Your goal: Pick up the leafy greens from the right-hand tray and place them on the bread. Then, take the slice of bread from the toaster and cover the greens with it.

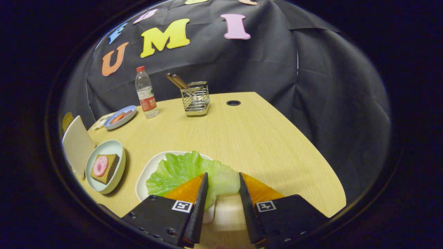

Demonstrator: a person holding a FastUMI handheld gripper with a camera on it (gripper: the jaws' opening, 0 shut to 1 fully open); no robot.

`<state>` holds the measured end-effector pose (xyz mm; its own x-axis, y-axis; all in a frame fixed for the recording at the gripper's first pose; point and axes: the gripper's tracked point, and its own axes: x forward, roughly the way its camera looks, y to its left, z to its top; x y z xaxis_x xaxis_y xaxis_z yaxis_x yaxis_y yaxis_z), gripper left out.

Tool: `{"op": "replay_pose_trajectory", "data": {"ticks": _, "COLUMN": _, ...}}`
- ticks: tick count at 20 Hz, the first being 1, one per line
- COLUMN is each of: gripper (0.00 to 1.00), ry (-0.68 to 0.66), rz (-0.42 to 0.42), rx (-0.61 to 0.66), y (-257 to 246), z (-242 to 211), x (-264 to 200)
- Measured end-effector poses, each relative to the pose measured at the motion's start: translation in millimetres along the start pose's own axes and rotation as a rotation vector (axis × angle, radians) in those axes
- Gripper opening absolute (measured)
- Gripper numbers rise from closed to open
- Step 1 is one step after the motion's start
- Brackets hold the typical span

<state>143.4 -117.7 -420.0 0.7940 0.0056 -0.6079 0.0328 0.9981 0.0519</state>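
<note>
One lettuce leaf [187,171] between parted hand-held gripper [223,178] fingers.

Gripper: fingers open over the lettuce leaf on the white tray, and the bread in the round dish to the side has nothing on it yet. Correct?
Not quite. In the gripper view the bread in the round dish already carries a pink slice. The rest holds: the gripper is open over the lettuce leaf on the white tray.

I'm working in a staged recording booth, not a real kitchen: black cloth wall [270,65] hangs in folds behind a pale wood-grain desk [249,138] with a cable hole [233,103]. Props are set out like a meal: water bottle [146,92], wire utensil holder [196,98], small plates of toy-looking food [105,166].
</note>
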Motion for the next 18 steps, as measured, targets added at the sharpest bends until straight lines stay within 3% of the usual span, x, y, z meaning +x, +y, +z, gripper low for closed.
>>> {"op": "replay_pose_trajectory", "data": {"ticks": 1, "gripper": 0.52, "ry": -0.024, "rz": -0.014, "rx": 0.002, "y": -2, "z": 6, "x": -1}}
{"op": "replay_pose_trajectory", "data": {"ticks": 4, "gripper": 0.06, "ry": -0.026, "rz": -0.041, "rx": -0.022, "y": -6, "z": 10, "x": -2}}
{"op": "replay_pose_trajectory", "data": {"ticks": 6, "gripper": 0.00, "ry": -0.023, "rz": -0.022, "rx": -0.003, "y": -2, "z": 14, "x": -3}}
{"op": "replay_pose_trajectory", "data": {"ticks": 12, "gripper": 0.00, "ry": -0.033, "rz": 0.040, "rx": 0.079, "y": 10, "z": 40, "x": -35}}
{"op": "replay_pose_trajectory", "data": {"ticks": 18, "gripper": 0.00, "ry": -0.082, "rz": 0.073, "rx": 0.050, "y": 35, "z": 79, "x": -73}}
